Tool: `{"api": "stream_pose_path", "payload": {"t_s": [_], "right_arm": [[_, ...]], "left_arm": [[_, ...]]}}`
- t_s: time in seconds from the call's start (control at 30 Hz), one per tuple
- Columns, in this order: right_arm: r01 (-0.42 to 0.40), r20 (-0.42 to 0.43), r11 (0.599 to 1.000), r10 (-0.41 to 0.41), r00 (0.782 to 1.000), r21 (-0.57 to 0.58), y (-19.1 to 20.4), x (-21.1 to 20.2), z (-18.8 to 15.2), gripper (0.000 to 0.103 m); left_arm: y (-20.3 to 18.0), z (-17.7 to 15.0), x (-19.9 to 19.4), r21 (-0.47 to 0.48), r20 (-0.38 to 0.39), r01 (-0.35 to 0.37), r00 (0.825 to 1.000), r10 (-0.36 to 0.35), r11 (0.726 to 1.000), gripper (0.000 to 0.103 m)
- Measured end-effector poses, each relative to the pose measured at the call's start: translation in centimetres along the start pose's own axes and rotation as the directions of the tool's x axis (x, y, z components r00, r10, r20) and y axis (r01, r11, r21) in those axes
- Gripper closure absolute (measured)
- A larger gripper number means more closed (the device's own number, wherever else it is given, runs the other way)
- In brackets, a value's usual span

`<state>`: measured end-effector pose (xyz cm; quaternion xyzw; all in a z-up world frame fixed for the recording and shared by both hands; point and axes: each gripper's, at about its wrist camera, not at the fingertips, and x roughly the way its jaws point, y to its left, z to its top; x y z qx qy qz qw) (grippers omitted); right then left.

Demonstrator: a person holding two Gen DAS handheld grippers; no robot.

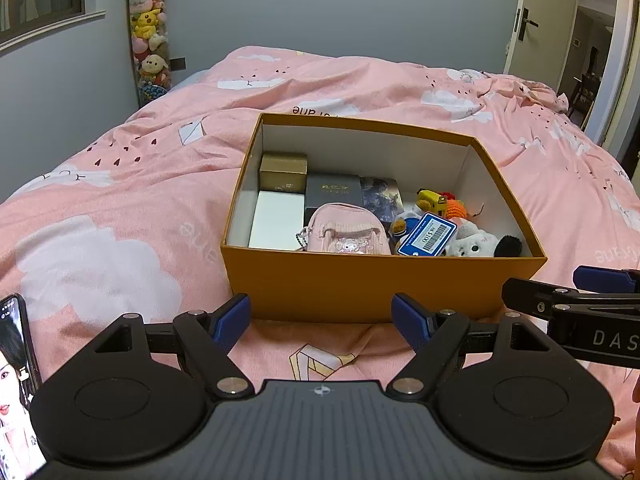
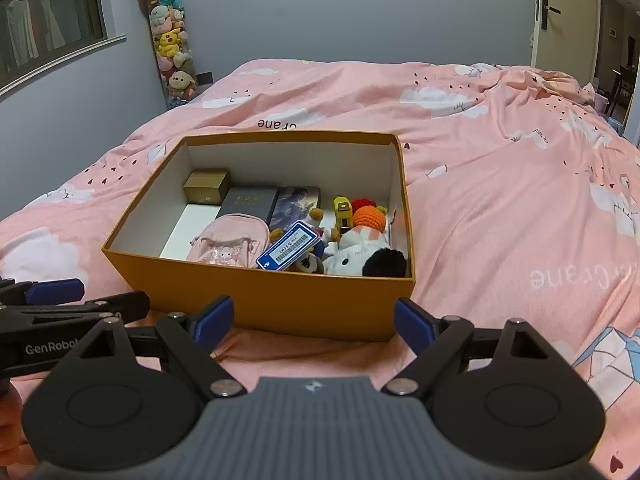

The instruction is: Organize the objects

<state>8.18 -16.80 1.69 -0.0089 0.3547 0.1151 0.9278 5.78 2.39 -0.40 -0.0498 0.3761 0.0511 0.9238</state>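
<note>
Orange box (image 1: 360, 280) on bed (image 1: 120, 200): small items are kept together inside. Left gripper (image 1: 321, 320) and right gripper (image 2: 314, 322): jaws are spread, nothing held.

Phone (image 1: 16, 384) cut by left edge; plush toys (image 2: 352, 256) half behind box wall (image 2: 260, 300).

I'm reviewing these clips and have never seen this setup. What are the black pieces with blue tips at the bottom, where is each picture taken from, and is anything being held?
There is no robot: a person holds a two-finger gripper in each hand, each with a fisheye camera looking along its fingers. One picture is from the left gripper, the other from the right gripper. Both stand open and hold nothing.

Ahead, on a pink bed cover, sits an orange box without a lid. Inside it lie small boxes, a pink pouch, a blue barcode tag and plush toys. A phone shows at the left view's edge.
</note>
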Motion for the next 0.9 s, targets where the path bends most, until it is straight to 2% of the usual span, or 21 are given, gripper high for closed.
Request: {"api": "stream_pose_path", "payload": {"t_s": [0.9], "right_arm": [[0.0, -0.035, 1.0, 0.0, 0.999, 0.0, -0.66, 0.49, -0.04, 0.015]], "left_arm": [[-0.17, 0.07, -0.11, 0.01, -0.003, 0.003, 1.0, -0.003, 1.0, 0.01]]}}
